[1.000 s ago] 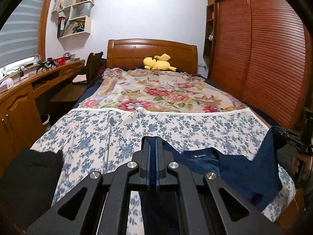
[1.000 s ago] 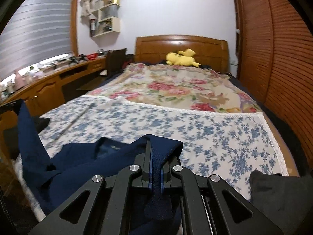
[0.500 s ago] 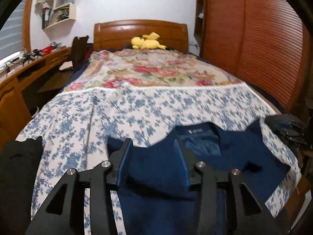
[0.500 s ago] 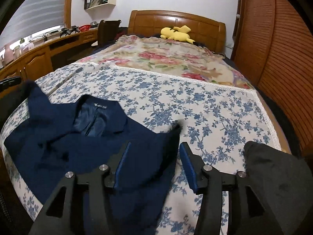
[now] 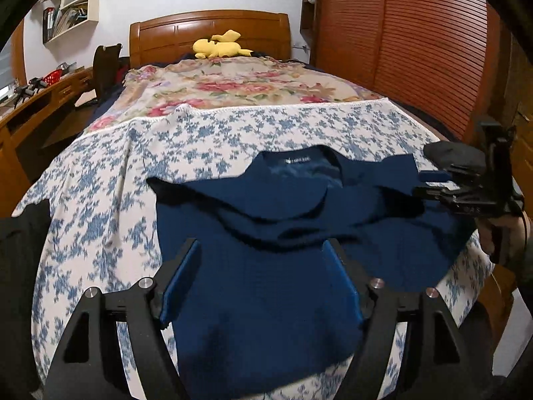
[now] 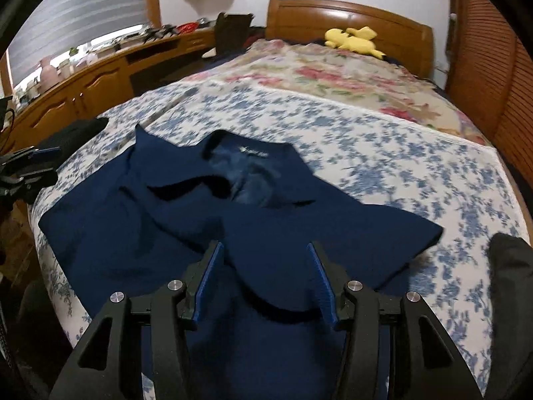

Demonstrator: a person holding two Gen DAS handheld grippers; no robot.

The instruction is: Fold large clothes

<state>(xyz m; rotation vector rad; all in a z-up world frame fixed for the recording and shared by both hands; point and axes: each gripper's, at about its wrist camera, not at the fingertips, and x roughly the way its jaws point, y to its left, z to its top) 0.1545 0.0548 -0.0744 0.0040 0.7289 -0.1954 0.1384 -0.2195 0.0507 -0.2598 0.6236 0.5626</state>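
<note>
Left wrist view: I see the left gripper (image 5: pixel 261 260) jaws spread, having just opened, over the navy shirt (image 5: pixel 283 266) lying loose on the near bed (image 5: pixel 100 200). Right gripper (image 6: pixel 265 263) likewise stands open above it, pads clear.

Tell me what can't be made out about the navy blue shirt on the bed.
- Hem of the navy blue shirt: left wrist view, hidden behind the left gripper.
- Neck label: right wrist view, too small and blurred to read.
- Near sleeve: right wrist view, partly hidden by the right gripper.
</note>
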